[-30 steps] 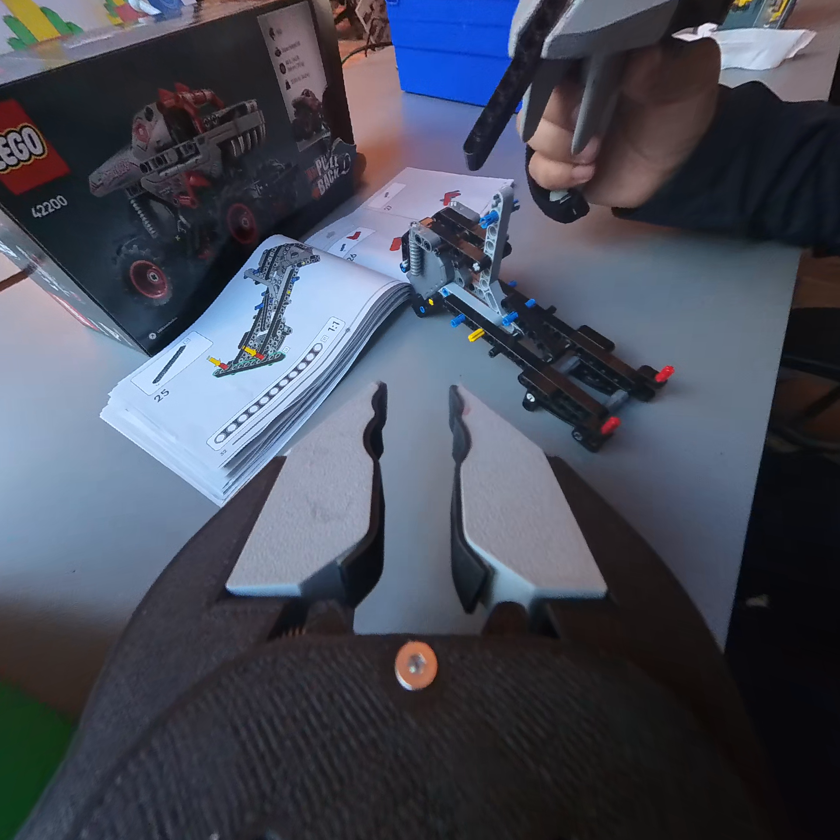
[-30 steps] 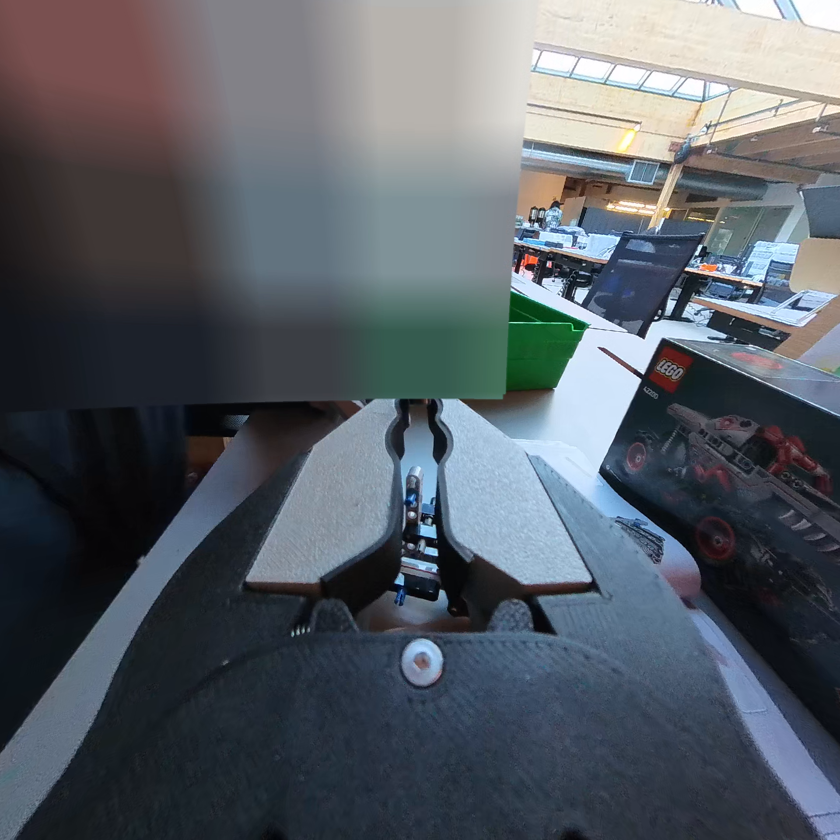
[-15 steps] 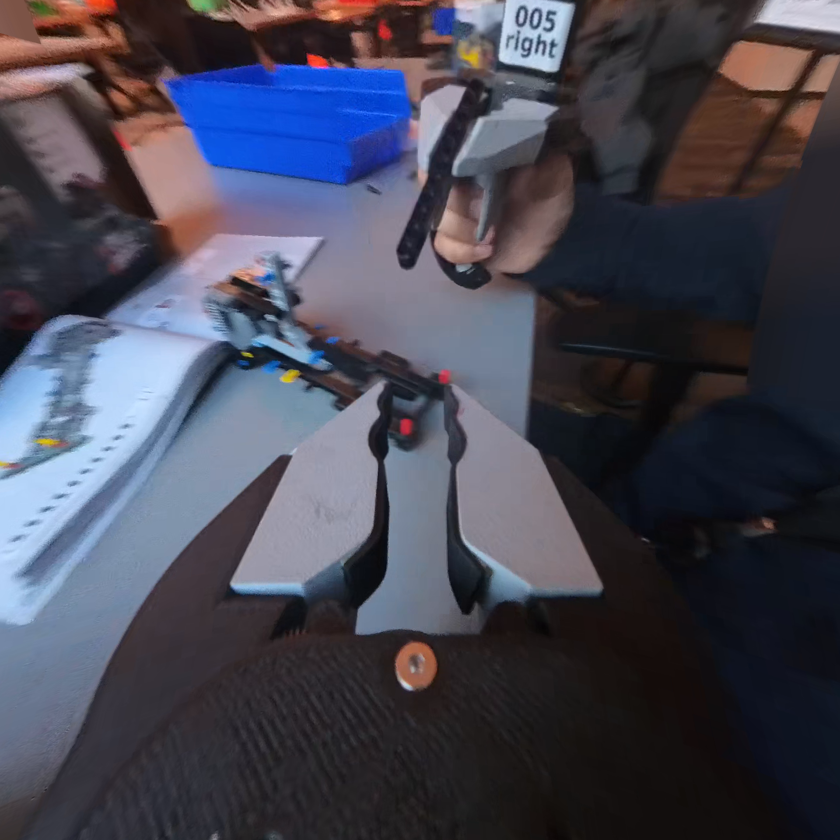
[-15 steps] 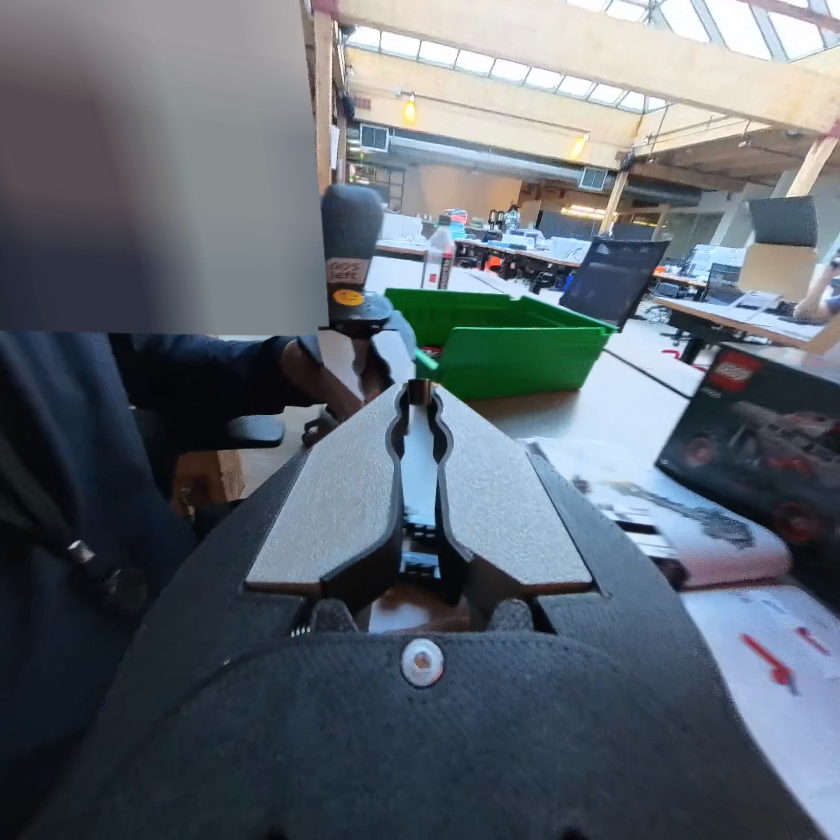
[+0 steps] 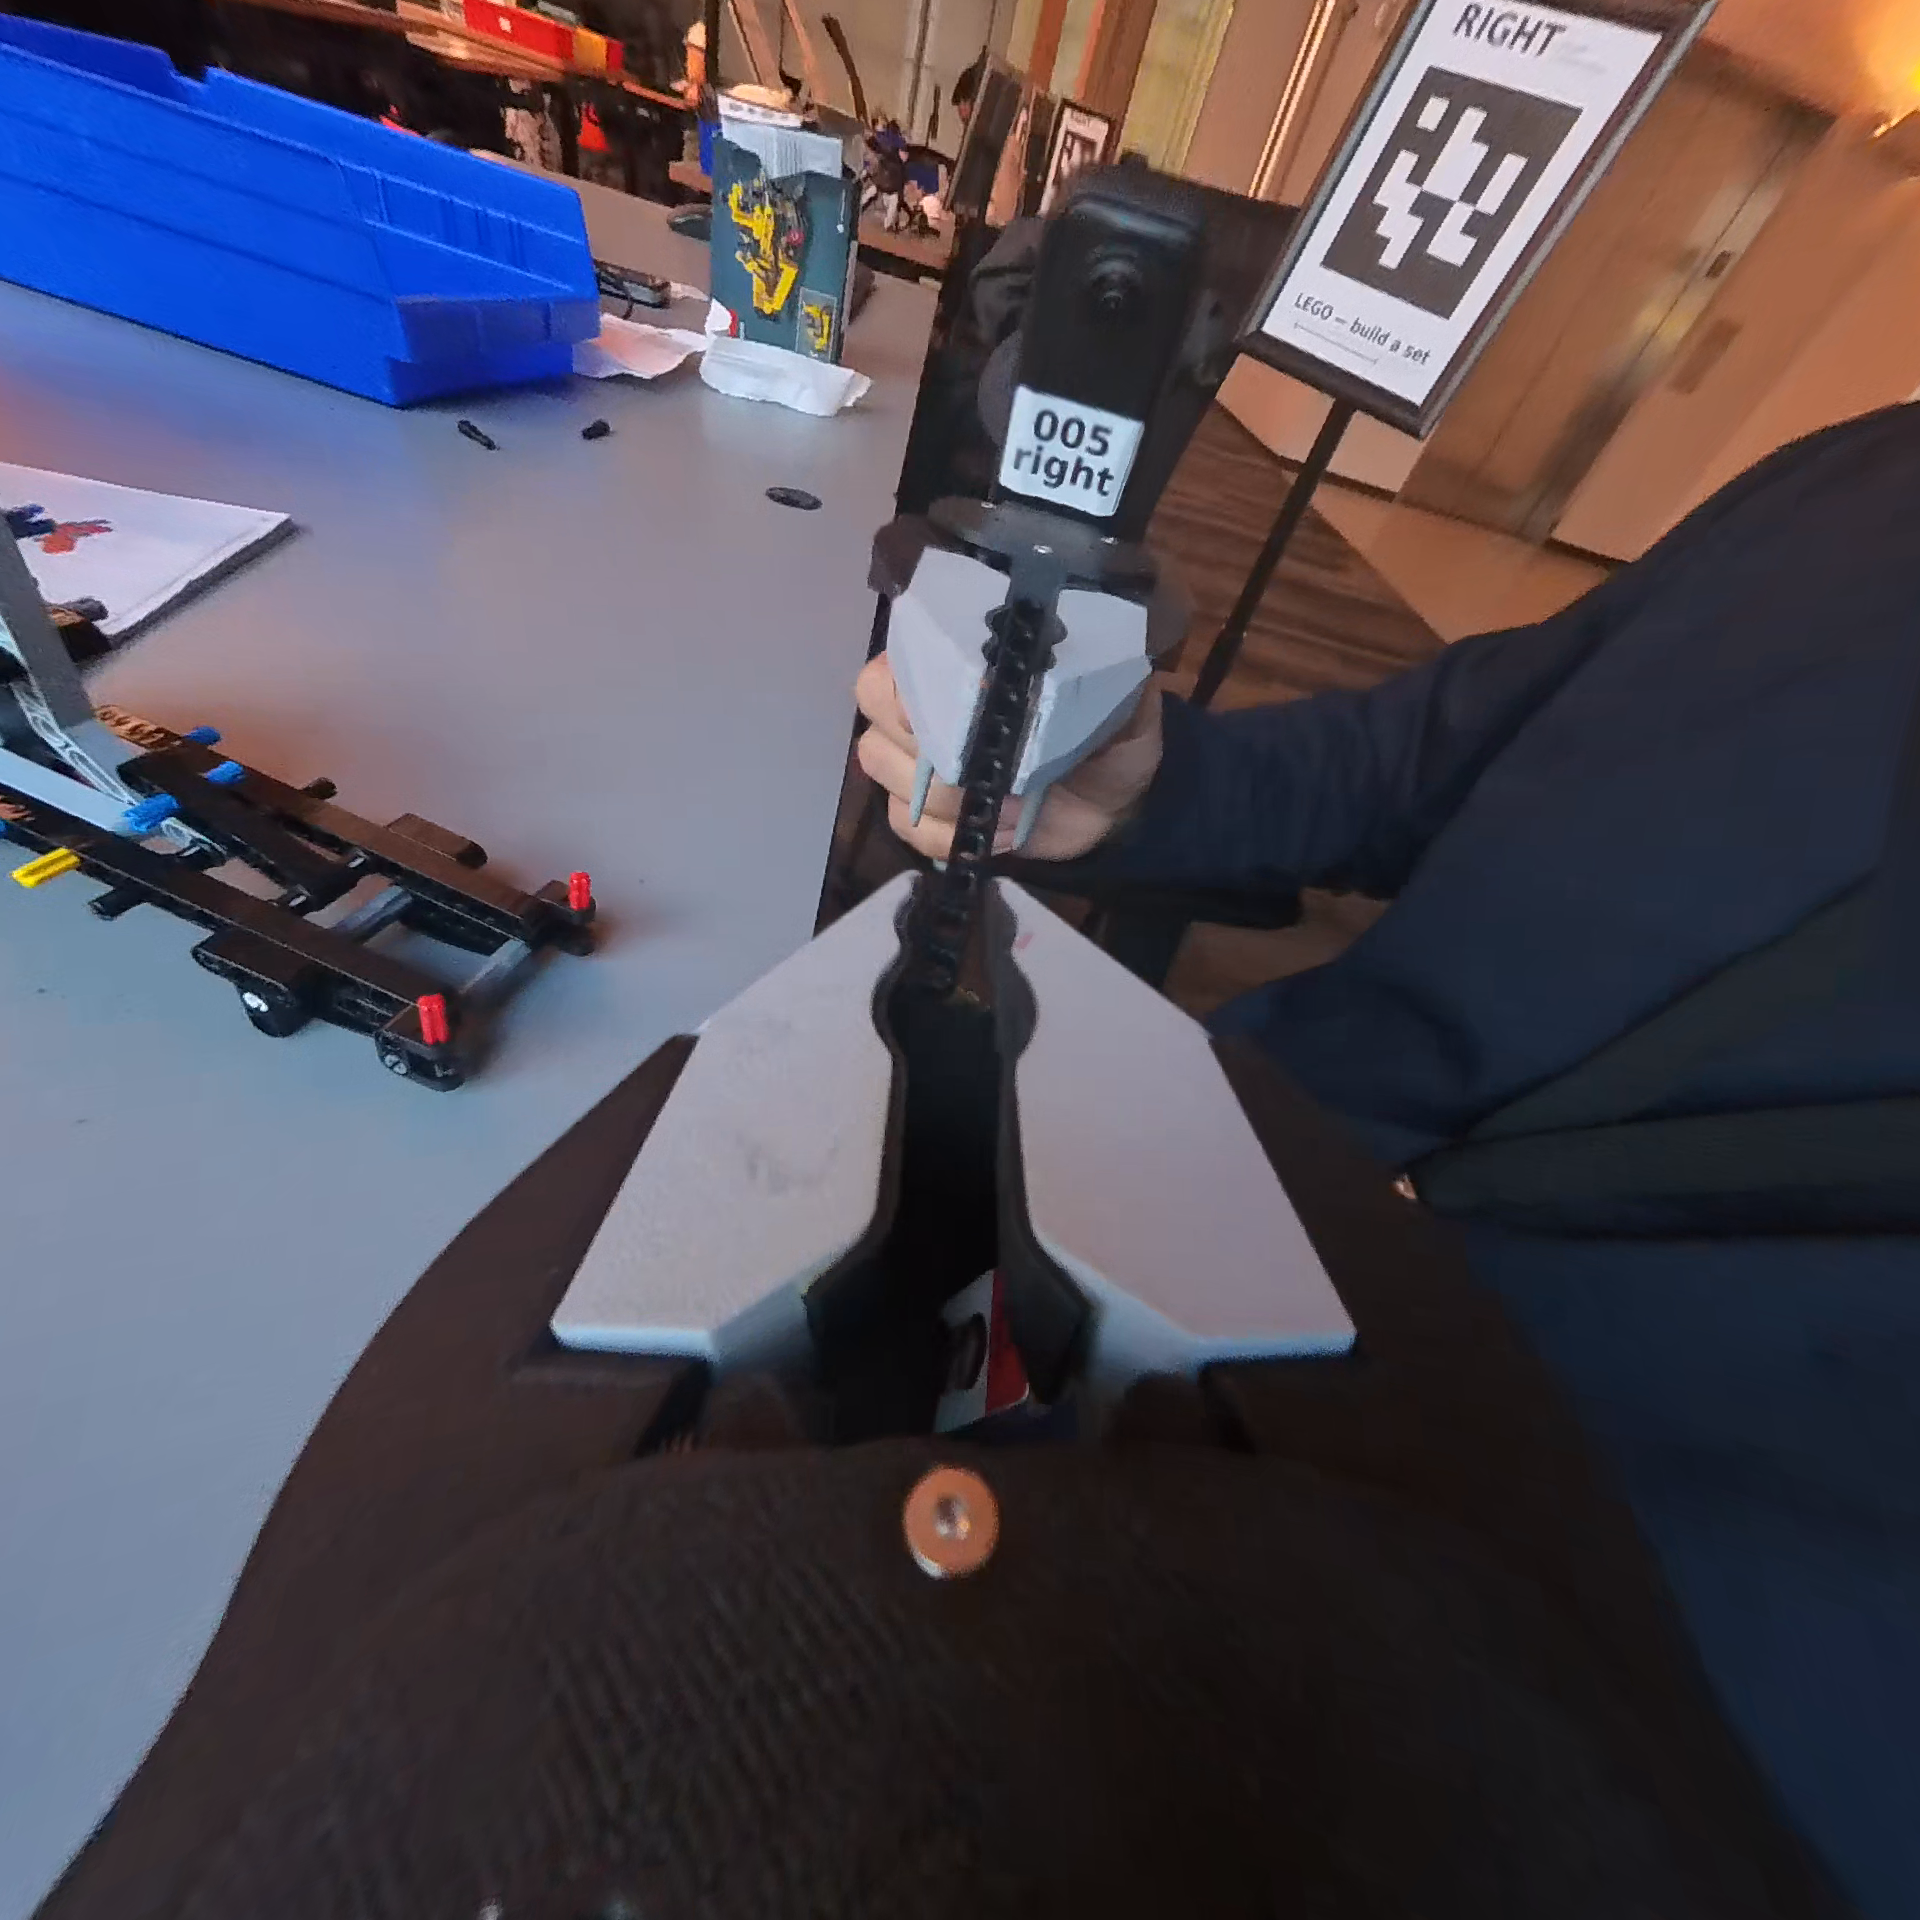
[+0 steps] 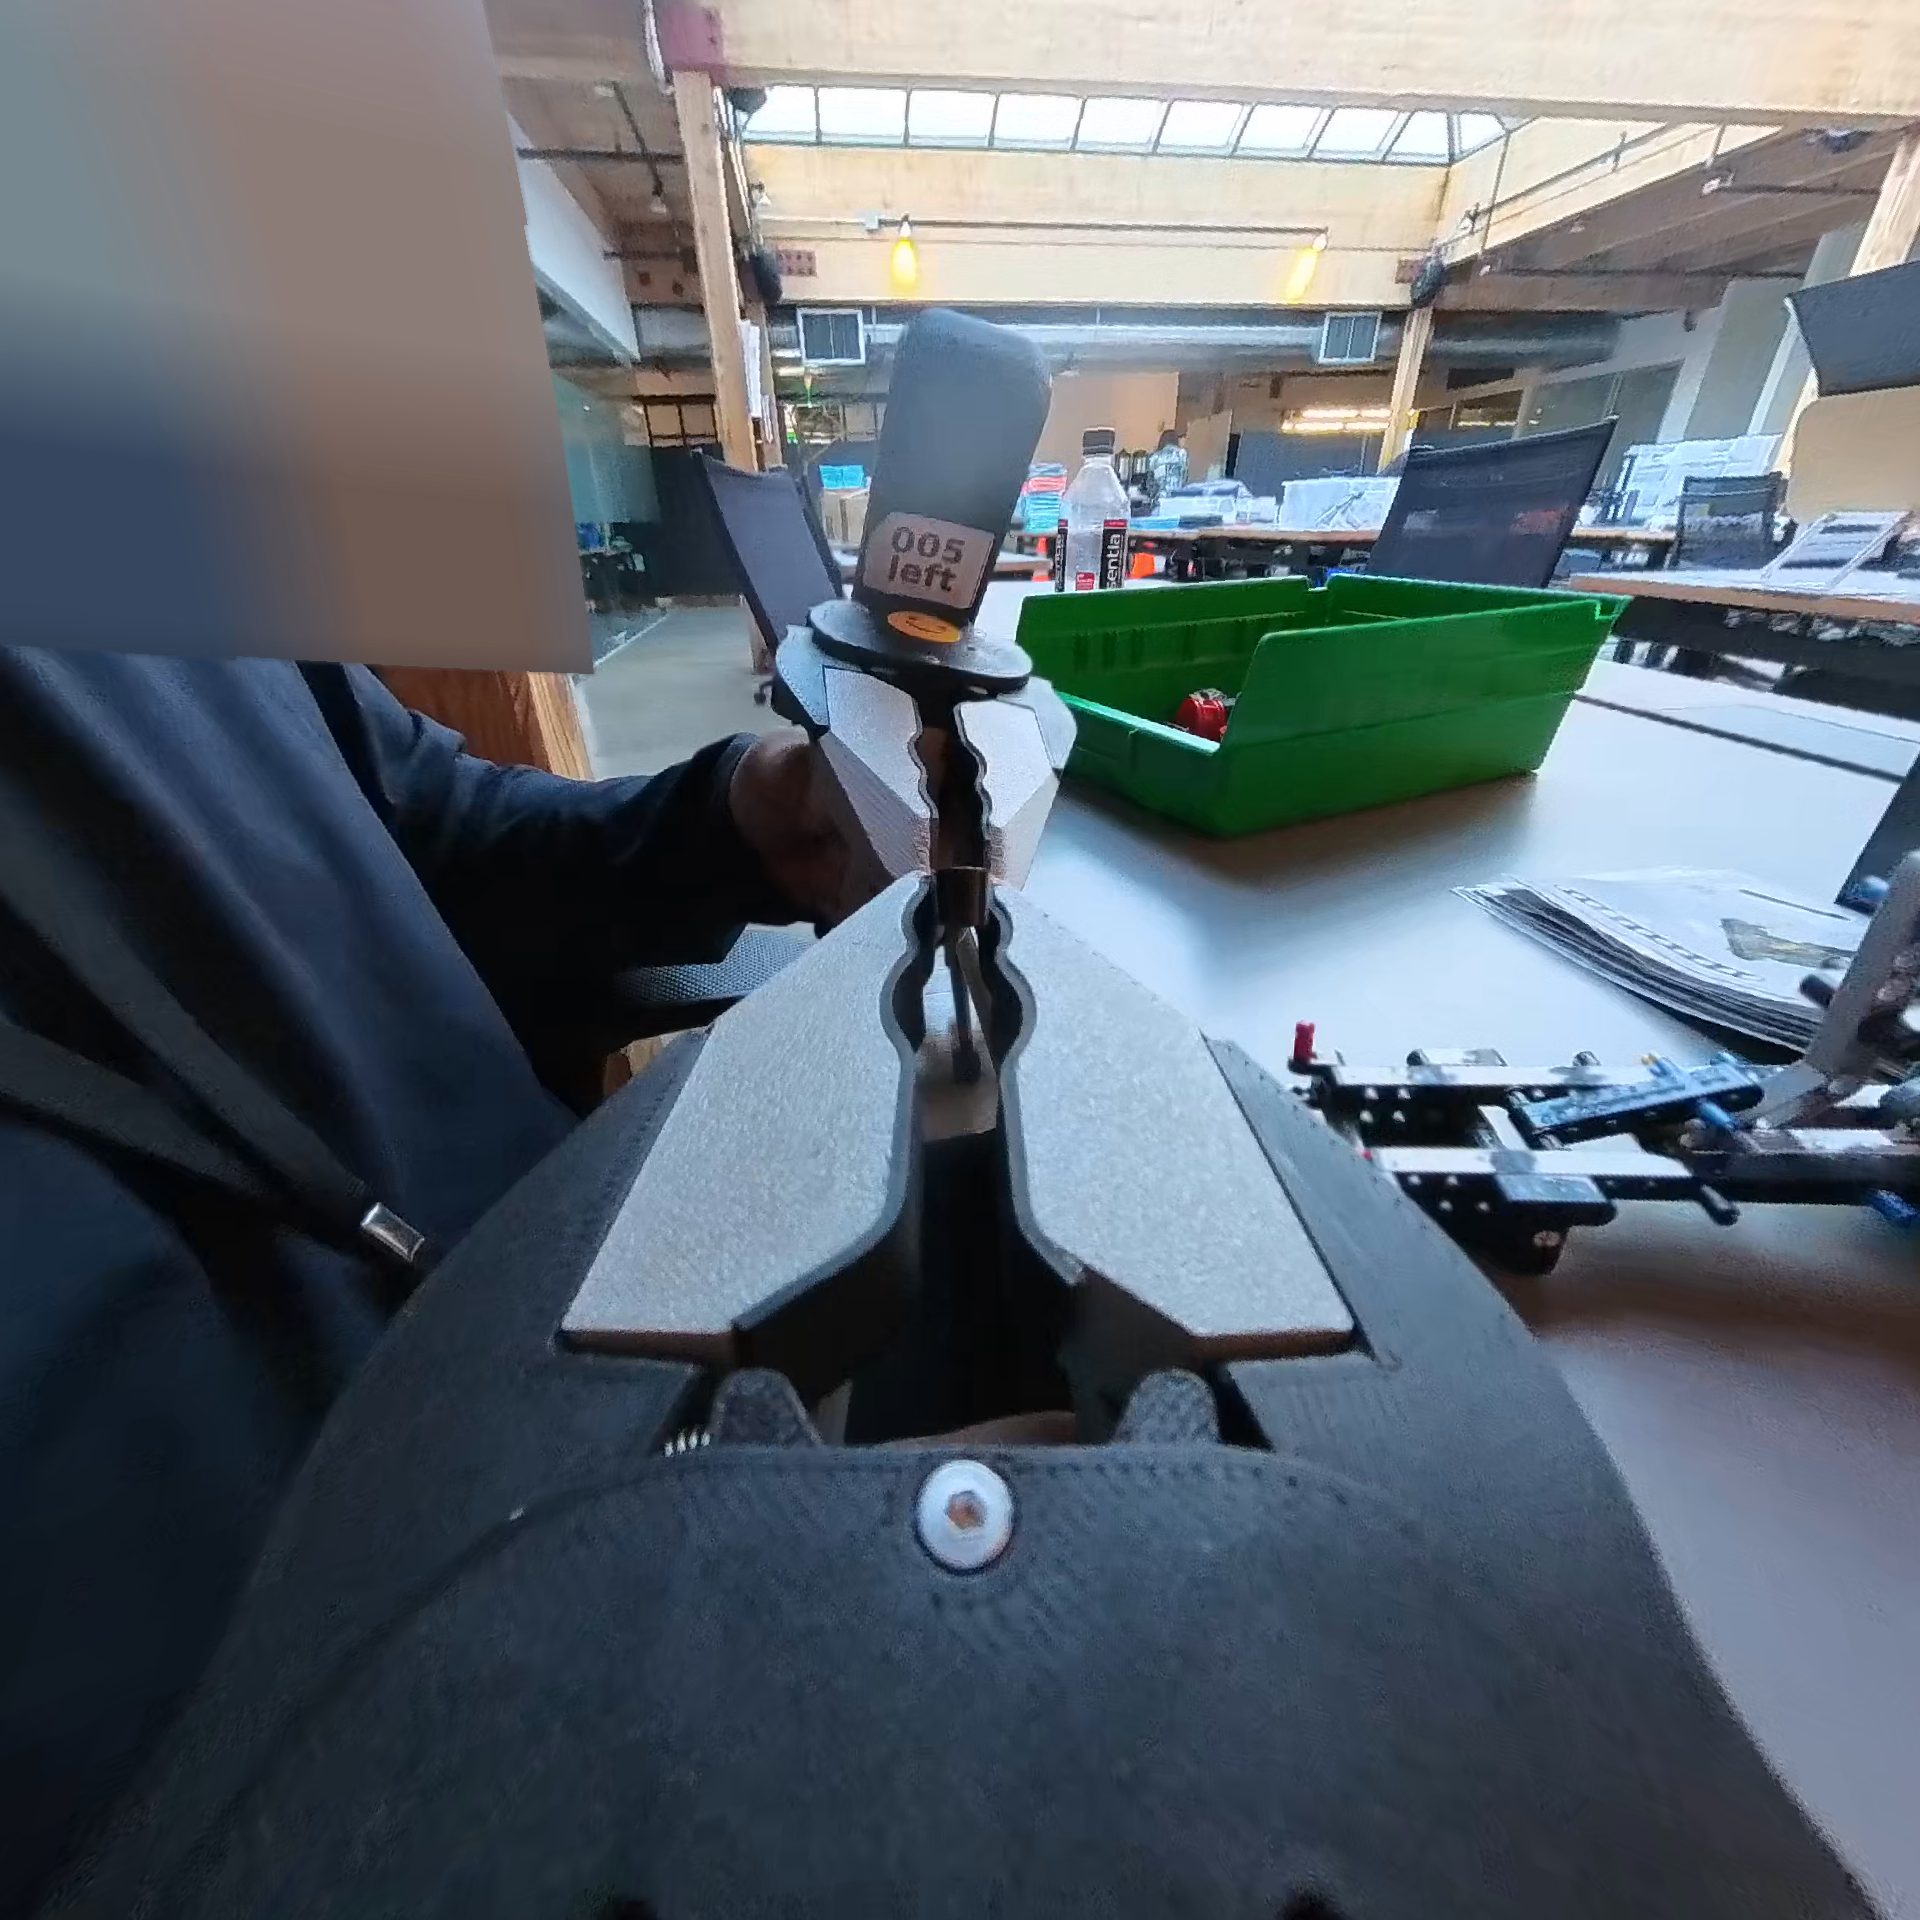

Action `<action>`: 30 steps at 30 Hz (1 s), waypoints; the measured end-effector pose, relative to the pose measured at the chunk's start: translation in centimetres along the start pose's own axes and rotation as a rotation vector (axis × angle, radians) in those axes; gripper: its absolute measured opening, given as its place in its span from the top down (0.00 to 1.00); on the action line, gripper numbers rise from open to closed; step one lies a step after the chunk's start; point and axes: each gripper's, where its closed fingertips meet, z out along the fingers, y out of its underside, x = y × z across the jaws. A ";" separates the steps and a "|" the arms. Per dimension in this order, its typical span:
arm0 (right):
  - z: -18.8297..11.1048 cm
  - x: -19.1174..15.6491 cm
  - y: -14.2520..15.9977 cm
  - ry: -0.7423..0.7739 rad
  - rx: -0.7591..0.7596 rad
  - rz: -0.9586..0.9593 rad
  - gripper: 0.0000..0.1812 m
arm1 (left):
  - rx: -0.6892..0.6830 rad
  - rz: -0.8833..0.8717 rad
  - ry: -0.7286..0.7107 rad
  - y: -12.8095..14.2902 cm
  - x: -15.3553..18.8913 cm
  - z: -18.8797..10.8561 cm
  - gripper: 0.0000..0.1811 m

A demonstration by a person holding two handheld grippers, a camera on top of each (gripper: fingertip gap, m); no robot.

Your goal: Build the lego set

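The two tongs face each other off the near edge of the grey table (image 5: 582, 644), tip to tip. The right tongs (image 5: 966, 821) are clamped on a long black beam with a row of holes (image 5: 992, 748), which slants down from between their grey fingers toward the left tongs (image 5: 951, 935). The beam's lower end sits right at the mouth of the left tongs, whose fingers stand a little apart around it — whether they press on it cannot be told. In the right wrist view the left tongs (image 6: 951, 821) show head-on, with a gap between their fingers, just beyond the tips of the right tongs (image 6: 956, 914), where the end of the beam (image 6: 958, 894) shows between the tips. A hand (image 5: 1039, 810) in a dark sleeve (image 5: 1455, 748) grips the right tool. The half-built black frame (image 5: 312, 914), with red, blue and yellow pins, lies on the table well to the side of both tongs — untouched. Beside it lies the open instruction booklet (image 6: 1662, 956). Farther back stand a blue bin (image 5: 260, 208), a green bin (image 6: 1330, 707) and a small upright box (image 5: 779, 249); a few loose black pieces (image 5: 478, 434) lie on the table near the blue bin.
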 end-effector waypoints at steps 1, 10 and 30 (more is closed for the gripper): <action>0.0 0.0 0.1 0.000 0.000 0.001 0.98 | -0.016 0.007 -0.001 0.1 -0.1 0.0 0.97; -2.0 3.1 4.7 0.122 -0.349 -0.026 0.97 | -0.240 0.056 -0.026 2.2 -3.0 -1.1 0.97; -2.1 6.3 9.0 0.241 -0.750 -0.215 0.97 | -0.520 0.348 -0.045 5.6 -7.6 -0.5 0.98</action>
